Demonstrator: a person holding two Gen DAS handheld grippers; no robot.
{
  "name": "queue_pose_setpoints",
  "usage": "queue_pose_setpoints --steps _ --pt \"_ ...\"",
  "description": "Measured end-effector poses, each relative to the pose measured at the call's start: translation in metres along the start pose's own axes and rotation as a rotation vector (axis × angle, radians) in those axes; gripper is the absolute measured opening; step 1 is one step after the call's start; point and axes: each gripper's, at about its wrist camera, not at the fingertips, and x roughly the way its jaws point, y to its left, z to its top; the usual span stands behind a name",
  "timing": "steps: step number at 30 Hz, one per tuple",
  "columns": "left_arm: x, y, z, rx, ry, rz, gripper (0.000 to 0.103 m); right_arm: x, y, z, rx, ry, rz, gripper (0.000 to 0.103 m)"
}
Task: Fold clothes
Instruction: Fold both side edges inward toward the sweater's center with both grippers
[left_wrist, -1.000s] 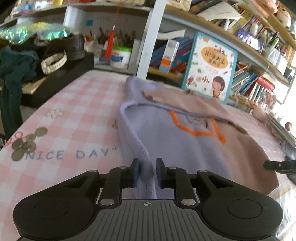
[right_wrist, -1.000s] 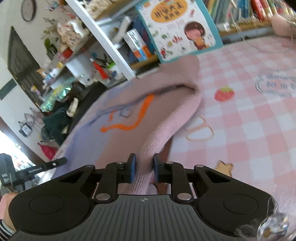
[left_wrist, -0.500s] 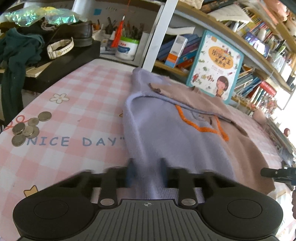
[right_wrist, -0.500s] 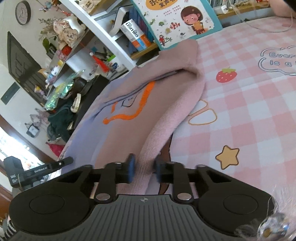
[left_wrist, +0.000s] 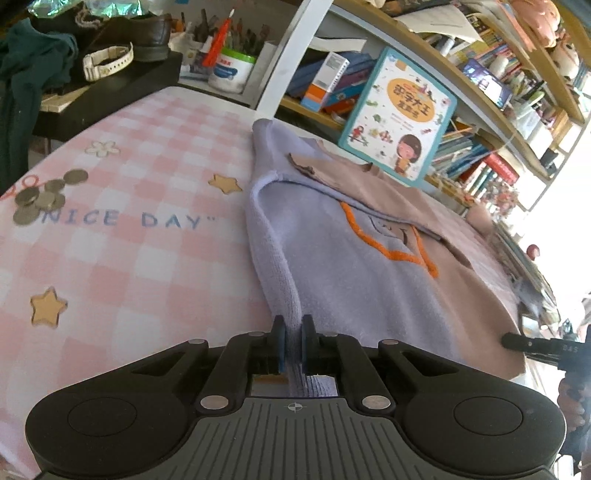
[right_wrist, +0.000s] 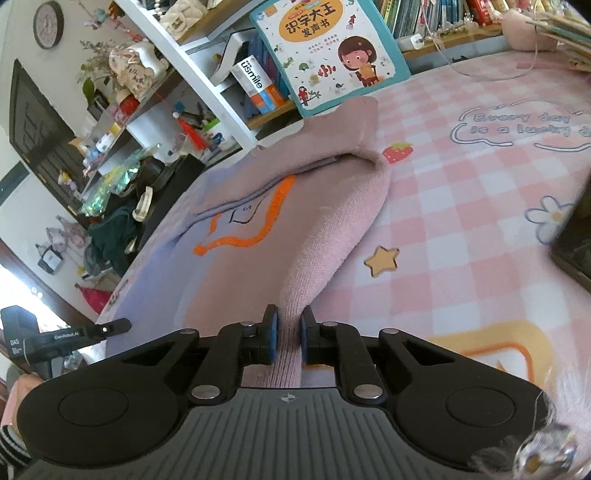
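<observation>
Lilac-and-pink sweater (left_wrist: 369, 266) lies flat on the checked tablecloth (left_wrist: 147, 236), hem near. Left gripper (left_wrist: 293, 345) pinches the lilac hem corner; right gripper (right_wrist: 287, 339) pinches the pink one. Step in hand: gripping the hem. Next, likely, both corners lift together and carry far toward the book (right_wrist: 328, 51).

Daylight flooding in from window (left_wrist: 561, 206) at right of left wrist view, blowing out to white. Matching glare showing at lower left of right wrist view. Checked tablecloth (right_wrist: 461, 229) evenly lit, shadows soft. Fisheye bending bookshelf (left_wrist: 461, 74) lines toward edges. Right margins of both views smearing; centres staying sharp.
</observation>
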Motion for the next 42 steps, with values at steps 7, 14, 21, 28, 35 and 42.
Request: queue_pose_setpoints --steps 7,14,21,28,35,42 --pt "-0.016 0.001 -0.012 -0.018 0.016 -0.001 0.006 -0.008 0.003 -0.014 0.014 0.037 0.012 0.011" --pt "-0.018 0.004 -0.011 -0.006 0.026 -0.013 0.008 -0.016 0.006 -0.026 0.021 0.070 0.026 0.017" --pt "-0.017 0.003 -0.008 0.010 0.043 -0.032 0.016 -0.011 0.008 -0.023 0.004 0.090 0.053 0.019" --pt "-0.013 -0.005 -0.006 0.057 0.054 -0.037 0.026 -0.006 0.007 -0.017 -0.007 0.113 0.071 0.019" --pt "-0.013 -0.001 -0.006 0.053 0.056 -0.050 0.020 -0.009 0.003 -0.017 0.011 0.114 0.083 0.019" --pt "-0.022 0.021 -0.013 -0.065 0.071 -0.124 0.005 -0.016 0.005 -0.022 0.017 0.118 0.070 0.012"
